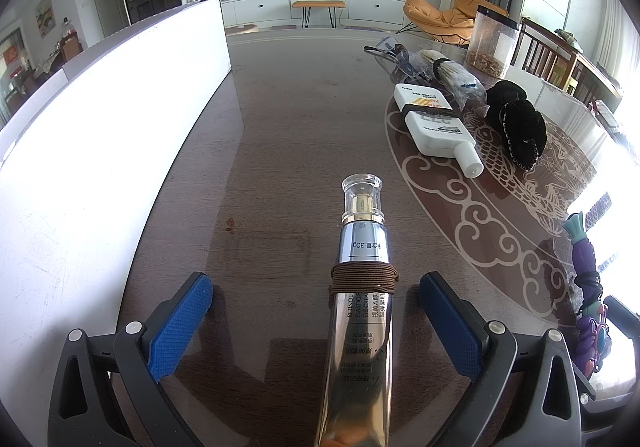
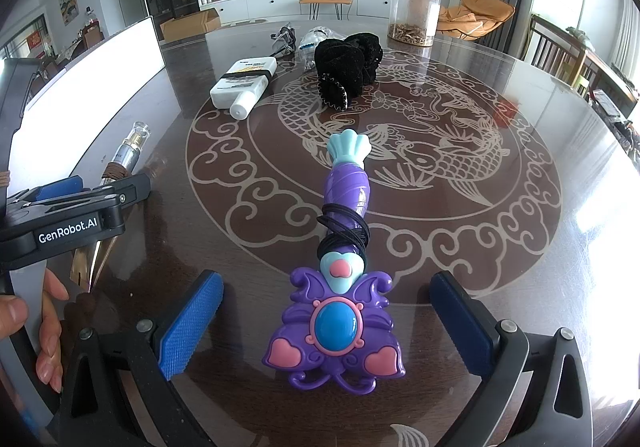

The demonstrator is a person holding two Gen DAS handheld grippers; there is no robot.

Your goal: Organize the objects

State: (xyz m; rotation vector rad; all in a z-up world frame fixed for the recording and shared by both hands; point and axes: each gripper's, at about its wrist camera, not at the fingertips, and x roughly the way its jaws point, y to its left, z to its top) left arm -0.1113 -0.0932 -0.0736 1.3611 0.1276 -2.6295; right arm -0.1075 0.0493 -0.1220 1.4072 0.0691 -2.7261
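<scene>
While both claws sit spread wide, the dark glass-topped worktop [image 2: 540, 151] fills the scene, a carp and cloud pattern inlaid across its middle. Along its left edge stands a tall white panel [image 1: 120, 127], upright and bright. Toward the far edge, a clear canister [image 2: 414, 13] with a black lid holds dried bits at its bottom. Just nearer than that lies a black fuzzy bundle [image 2: 346, 65], and beside it, on the left, a white bottle [image 2: 244, 85] lying flat with a black band round its body, cap pointing toward the near edge. Behind these sit crumpled clear plastic bags [image 1: 404, 55].

Now the left claw [image 1: 316, 327]: jaws apart, blue pads clear on both sides of a gold and silver cream tube [image 1: 360, 303], which lies flat near the left edge, clear cap pointing away, a brown elastic cord [image 1: 363, 278] wound round its middle. Nothing gripped.

Over to the right claw [image 2: 326, 327]: also apart, straddling without touching a purple toy wand [image 2: 340, 287] near the near edge, butterfly head closest, teal tip pointing away, a black hair tie [image 2: 344, 233] looped round its handle. A hand [image 2: 44, 327] shows at the left.
</scene>
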